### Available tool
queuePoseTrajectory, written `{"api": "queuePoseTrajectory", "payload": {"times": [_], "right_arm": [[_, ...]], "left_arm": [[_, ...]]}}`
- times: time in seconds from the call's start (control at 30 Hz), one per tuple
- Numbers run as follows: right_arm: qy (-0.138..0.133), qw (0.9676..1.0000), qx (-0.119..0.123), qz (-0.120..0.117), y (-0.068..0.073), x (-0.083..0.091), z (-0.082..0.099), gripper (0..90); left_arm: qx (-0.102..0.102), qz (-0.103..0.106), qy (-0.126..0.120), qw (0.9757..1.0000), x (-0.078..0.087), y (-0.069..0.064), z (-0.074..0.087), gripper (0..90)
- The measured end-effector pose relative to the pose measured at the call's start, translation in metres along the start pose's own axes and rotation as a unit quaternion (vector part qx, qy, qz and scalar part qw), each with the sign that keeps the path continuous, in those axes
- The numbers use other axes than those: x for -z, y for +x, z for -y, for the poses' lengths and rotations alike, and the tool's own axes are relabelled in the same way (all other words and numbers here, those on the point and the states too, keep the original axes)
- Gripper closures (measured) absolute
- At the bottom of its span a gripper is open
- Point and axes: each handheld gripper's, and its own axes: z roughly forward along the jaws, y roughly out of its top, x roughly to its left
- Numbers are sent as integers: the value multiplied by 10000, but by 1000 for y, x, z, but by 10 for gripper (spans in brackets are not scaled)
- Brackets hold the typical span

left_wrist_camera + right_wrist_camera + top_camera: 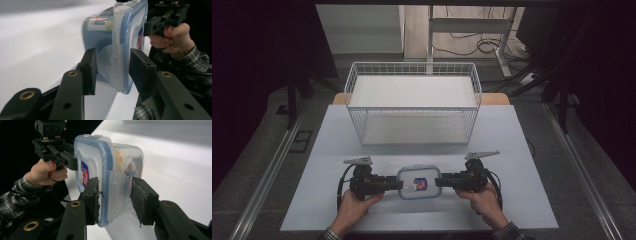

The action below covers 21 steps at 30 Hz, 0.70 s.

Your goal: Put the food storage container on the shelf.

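A clear food container point(418, 182) with a blue-rimmed lid and a red and blue sticker sits low over the white table top, lid up, between the two hands. My left gripper point(399, 184) grips its left end. In the left gripper view the left gripper's point(112, 65) pads press lid and base around the latch flap of the container point(117, 37). My right gripper point(438, 181) grips the opposite end. In the right gripper view the right gripper point(115, 192) clamps the container point(110, 165) the same way. I cannot tell whether the base touches the table.
A white wire basket point(372, 125) stands behind the container at the middle of the table, open at the top. The white table top point(512, 165) spreads out on both sides of the hands. Dark floor and cables lie beyond the table's far edge.
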Motion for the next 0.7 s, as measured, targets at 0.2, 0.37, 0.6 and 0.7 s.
{"api": "queuePoseTrajectory", "payload": {"times": [0.2,0.37,0.6,0.7], "right_arm": [[-159,9998,77,-64,0,6,-12,586],[-304,9993,238,1,4,11,-32,585],[-403,9986,327,56,10,17,-60,585],[-495,9981,349,61,13,19,-76,584]], "left_arm": [[-98,-73,-32,9999,4,-6,-17,592],[-207,-192,-59,9996,8,-10,-36,587],[-306,-299,-225,9988,20,-16,-68,584],[-334,-323,-273,9985,25,-18,-82,584]]}}
